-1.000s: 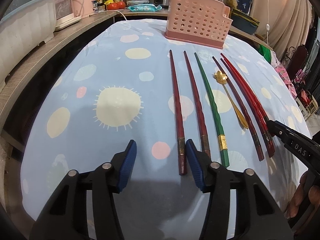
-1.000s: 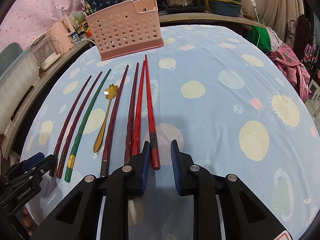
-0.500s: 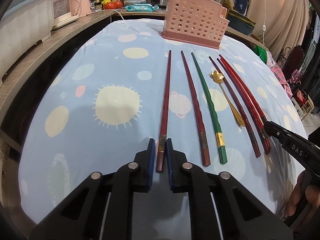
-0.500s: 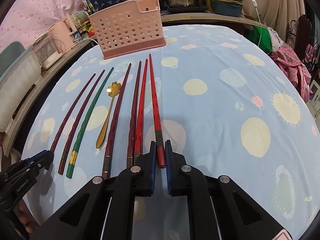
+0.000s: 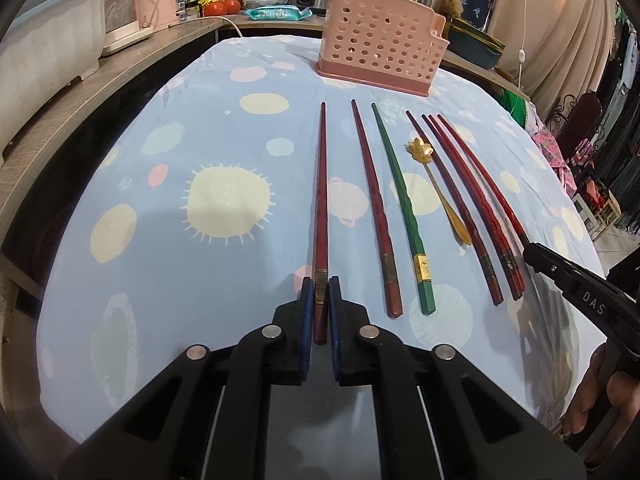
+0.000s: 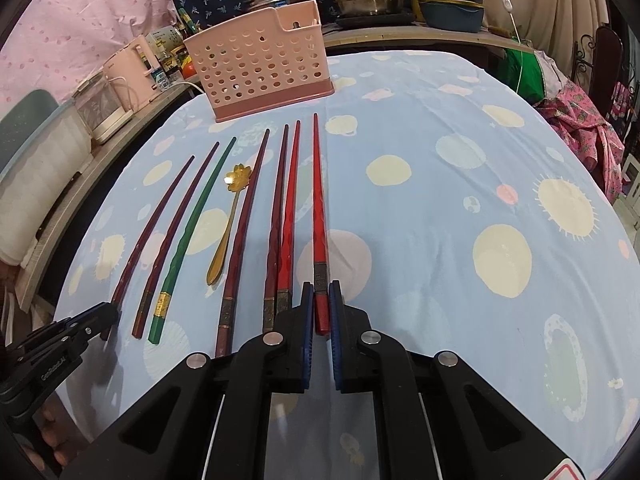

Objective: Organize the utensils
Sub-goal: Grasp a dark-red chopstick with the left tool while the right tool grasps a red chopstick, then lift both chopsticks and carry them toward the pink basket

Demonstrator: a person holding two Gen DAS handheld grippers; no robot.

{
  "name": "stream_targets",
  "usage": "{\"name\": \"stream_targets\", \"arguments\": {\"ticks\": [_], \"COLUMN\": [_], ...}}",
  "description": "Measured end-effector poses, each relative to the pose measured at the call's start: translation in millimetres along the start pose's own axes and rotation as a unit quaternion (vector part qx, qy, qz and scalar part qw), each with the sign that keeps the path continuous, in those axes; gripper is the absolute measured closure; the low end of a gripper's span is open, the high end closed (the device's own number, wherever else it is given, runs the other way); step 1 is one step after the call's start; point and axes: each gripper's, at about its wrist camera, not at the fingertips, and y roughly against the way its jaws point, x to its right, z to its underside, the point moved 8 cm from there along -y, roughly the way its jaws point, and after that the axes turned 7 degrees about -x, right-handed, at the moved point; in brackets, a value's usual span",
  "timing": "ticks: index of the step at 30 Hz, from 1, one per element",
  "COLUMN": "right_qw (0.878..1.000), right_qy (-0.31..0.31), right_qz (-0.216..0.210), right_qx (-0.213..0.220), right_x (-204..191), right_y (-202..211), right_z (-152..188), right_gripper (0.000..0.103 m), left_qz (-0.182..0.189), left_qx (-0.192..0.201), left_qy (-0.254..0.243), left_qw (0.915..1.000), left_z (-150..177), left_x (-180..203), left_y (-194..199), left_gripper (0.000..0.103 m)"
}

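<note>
Seven chopsticks, one gold spoon (image 5: 438,188), one pink basket (image 5: 380,58) on bench (image 5: 168,240). Left tongs (image 5: 320,300) clamped on leftmost dark-red chopstick (image 5: 321,200); right tongs (image 6: 321,308) clamped on rightmost red chopstick (image 6: 319,208). Open cloth right of row.

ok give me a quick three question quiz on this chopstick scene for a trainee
1. True or false: the left gripper is shut on the leftmost dark red chopstick.
2. Which single utensil lies between the green chopstick and the next dark red one? A) fork B) gold spoon C) knife
3. Fill in: the right gripper is shut on the ______ end of the bright red chopstick.

Key: 1 true; 2 B; 3 thick (handle) end, nearest the camera. The pink basket stands beyond the tips.
</note>
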Motion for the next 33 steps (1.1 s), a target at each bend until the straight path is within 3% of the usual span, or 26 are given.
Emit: {"name": "stream_targets", "arguments": {"ticks": [15, 33], "right_qw": [0.997, 0.985], "right_qy": [-0.008, -0.013], "right_qz": [-0.024, -0.043], "right_qx": [0.066, 0.168], "right_x": [-2, 3], "right_y": [61, 141], "right_z": [-25, -100], "right_gripper": [0.096, 0.096], "left_qz": [0.016, 0.04], "left_qx": [0.057, 0.171], "left_qy": [0.009, 0.009], "left_qw": [0.9982, 0.9844], "left_z": [-29, -125], "left_x": [1, 10], "left_y": [56, 139], "left_gripper": [0.096, 0.096]}}
